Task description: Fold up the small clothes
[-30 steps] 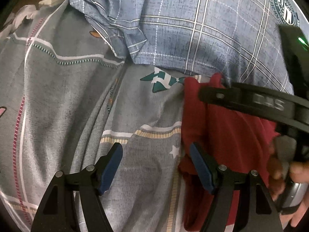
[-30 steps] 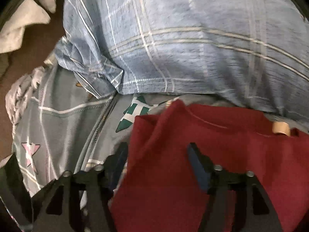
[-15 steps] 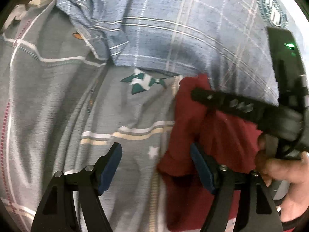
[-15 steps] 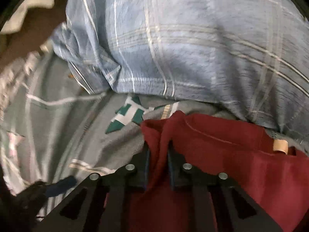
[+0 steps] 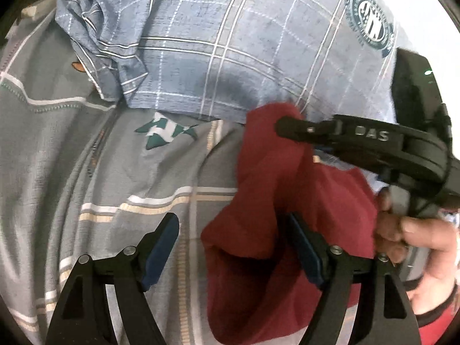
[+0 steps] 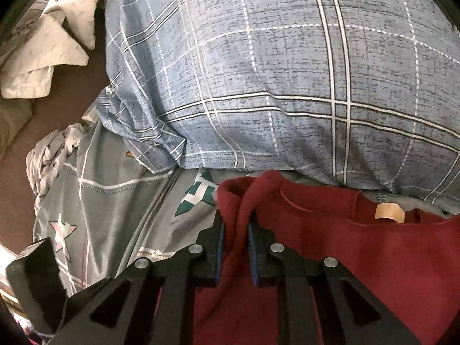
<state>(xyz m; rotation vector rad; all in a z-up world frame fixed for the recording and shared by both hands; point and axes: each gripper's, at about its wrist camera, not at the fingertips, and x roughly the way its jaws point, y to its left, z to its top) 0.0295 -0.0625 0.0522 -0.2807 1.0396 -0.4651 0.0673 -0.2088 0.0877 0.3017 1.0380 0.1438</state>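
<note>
both tongs sit over the dark red knit garment (image 6: pixel 359 253) lying on the grey patterned bedsheet (image 5: pixel 86 158), just below the blue checked pillow (image 6: pixel 273 72). the right gripper (image 6: pixel 234 241) has its blue pads pressed together on a bunched ridge of the red cloth near the garment's upper left corner; a second ago those fingers stood wide apart over the flat fabric, so the pinch is new. in the left wrist view that corner now rises off the sheet and hangs from the right tong in a loose peak, where earlier it lay low. the left gripper (image 5: pixel 234 247) stays spread apart, holding nothing, its right pad (image 5: pixel 304 253) against the red fabric's raised fold. a tan label (image 6: pixel 389 212) marks the neckline, which is flat. i judge the fold is just beginning: one corner is secured, and the left tong needs its own hold before the cloth can be carried over.
</note>
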